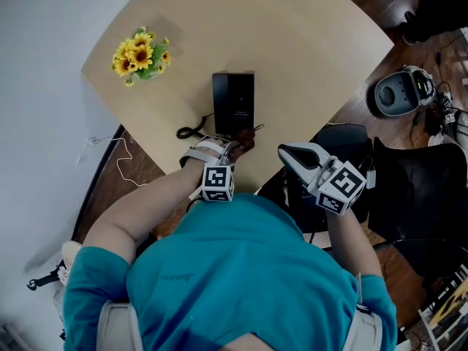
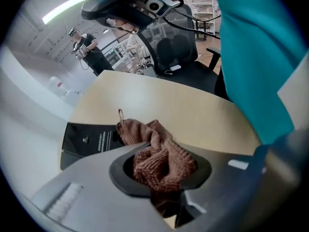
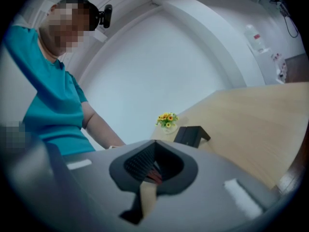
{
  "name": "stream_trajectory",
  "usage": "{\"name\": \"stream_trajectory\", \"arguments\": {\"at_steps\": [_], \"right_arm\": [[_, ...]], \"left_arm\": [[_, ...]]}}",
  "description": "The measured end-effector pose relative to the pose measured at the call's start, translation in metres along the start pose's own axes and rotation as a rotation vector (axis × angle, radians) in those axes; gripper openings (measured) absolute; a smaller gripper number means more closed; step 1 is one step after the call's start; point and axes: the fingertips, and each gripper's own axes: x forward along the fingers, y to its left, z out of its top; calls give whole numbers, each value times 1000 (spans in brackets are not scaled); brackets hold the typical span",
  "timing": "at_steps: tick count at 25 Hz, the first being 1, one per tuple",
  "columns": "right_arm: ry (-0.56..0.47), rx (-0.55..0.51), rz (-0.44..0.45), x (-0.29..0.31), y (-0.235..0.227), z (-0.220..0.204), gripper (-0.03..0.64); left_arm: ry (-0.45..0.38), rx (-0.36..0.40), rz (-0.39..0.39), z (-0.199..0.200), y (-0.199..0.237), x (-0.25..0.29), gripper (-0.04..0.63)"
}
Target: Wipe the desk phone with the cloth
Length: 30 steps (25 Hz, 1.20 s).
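The black desk phone (image 1: pixel 233 101) stands near the front edge of the light wooden table (image 1: pixel 292 42). A brown knitted cloth (image 1: pixel 246 139) is bunched in my left gripper (image 1: pixel 238 146), which is shut on it just in front of the phone's near end. In the left gripper view the cloth (image 2: pixel 157 153) fills the left gripper (image 2: pixel 161 170) and hangs beside the phone (image 2: pixel 89 140). My right gripper (image 1: pixel 287 152) hangs off the table's front right edge, shut and with nothing in it. The right gripper view has the right gripper (image 3: pixel 153 166) pointing along the table toward the phone (image 3: pixel 190 135).
A pot of yellow flowers (image 1: pixel 141 53) stands at the table's left corner. The phone's coiled cord (image 1: pixel 191 131) lies to its left. A black office chair (image 1: pixel 344 145) sits right of the table, with a grey round device (image 1: pixel 401 92) on the floor beyond it. A person (image 2: pixel 84 42) stands far off.
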Motion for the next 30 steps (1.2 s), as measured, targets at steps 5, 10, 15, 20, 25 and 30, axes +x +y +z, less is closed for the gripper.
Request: {"name": "stream_trajectory", "arguments": {"at_steps": [5,10,15,20,25,30], "right_arm": [[2,8,0,0,1,-2,3],[-1,9,-12,-5,-2,-2,3],[-5,3,-11,-3,-4,-1,3],[-24,7,-13,-3,-7,0,3],[-58,15,-35,-11,-17,0,3],[-99,37,-69,-27,-28,-2,3]], "left_arm": [[28,70,23,32,13,24,110],[33,81,36,18,13,19,110],[82,52,29,-23,7,8,110],[35,0,18,-20,9,-15,110],[-66,16,113,17,87,-44,110],[25,152,214,47,217,-44,110]]}}
